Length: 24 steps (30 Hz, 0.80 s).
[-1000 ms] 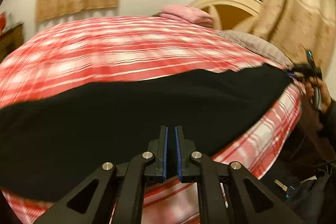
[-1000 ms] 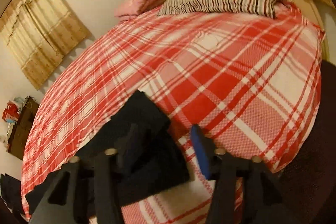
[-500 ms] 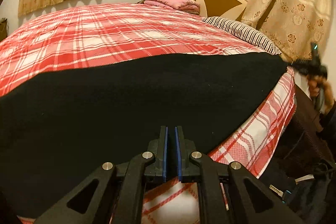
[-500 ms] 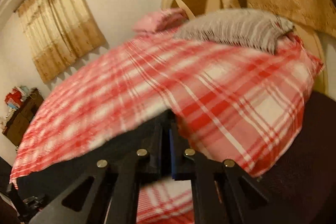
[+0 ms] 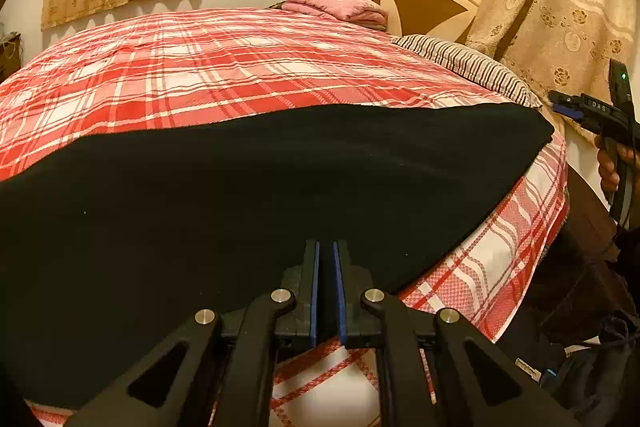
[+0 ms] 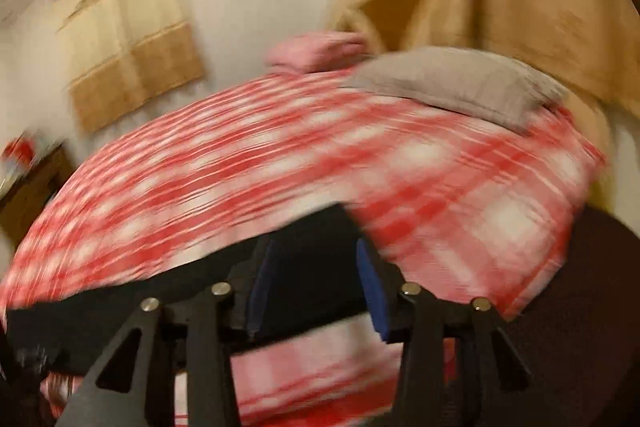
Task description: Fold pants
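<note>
A red-plaid bed (image 5: 240, 67) fills a curtained room; black pants (image 5: 240, 195) lie along its near edge, long axis crosswise — left tongs (image 5: 326, 291) closed on them, right tongs (image 6: 316, 287) opening, pads clear.

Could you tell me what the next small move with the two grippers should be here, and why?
Probably release the left gripper next: its jaws sit shut at the near edge of the black pants, which already lie flat across the plaid bedspread, and the right gripper is opening, its pads clear of the cloth.
</note>
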Each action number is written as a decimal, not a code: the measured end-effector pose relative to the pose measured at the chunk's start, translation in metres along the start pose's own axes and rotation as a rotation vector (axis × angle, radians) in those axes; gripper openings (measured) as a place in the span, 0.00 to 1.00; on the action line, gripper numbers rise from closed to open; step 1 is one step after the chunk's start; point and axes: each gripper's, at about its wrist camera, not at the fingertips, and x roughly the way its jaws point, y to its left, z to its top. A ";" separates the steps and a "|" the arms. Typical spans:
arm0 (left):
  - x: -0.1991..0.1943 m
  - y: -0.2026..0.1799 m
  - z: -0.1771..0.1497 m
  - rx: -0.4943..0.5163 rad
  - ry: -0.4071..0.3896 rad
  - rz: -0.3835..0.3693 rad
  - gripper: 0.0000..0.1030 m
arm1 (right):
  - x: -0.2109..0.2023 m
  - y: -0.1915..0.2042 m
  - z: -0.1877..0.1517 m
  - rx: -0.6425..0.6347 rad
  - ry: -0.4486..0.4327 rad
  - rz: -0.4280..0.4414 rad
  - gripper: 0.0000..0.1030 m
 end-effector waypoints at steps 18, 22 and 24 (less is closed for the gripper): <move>-0.120 0.125 -0.004 -0.075 -0.124 0.518 0.07 | 0.071 0.152 -0.061 -0.419 0.239 0.233 0.54; -0.151 0.196 -0.021 -0.196 -0.115 0.705 0.07 | 0.083 0.192 -0.066 -0.464 0.256 0.318 0.54; -0.154 0.223 -0.033 -0.259 -0.097 0.730 0.07 | 0.087 0.213 -0.066 -0.461 0.271 0.378 0.54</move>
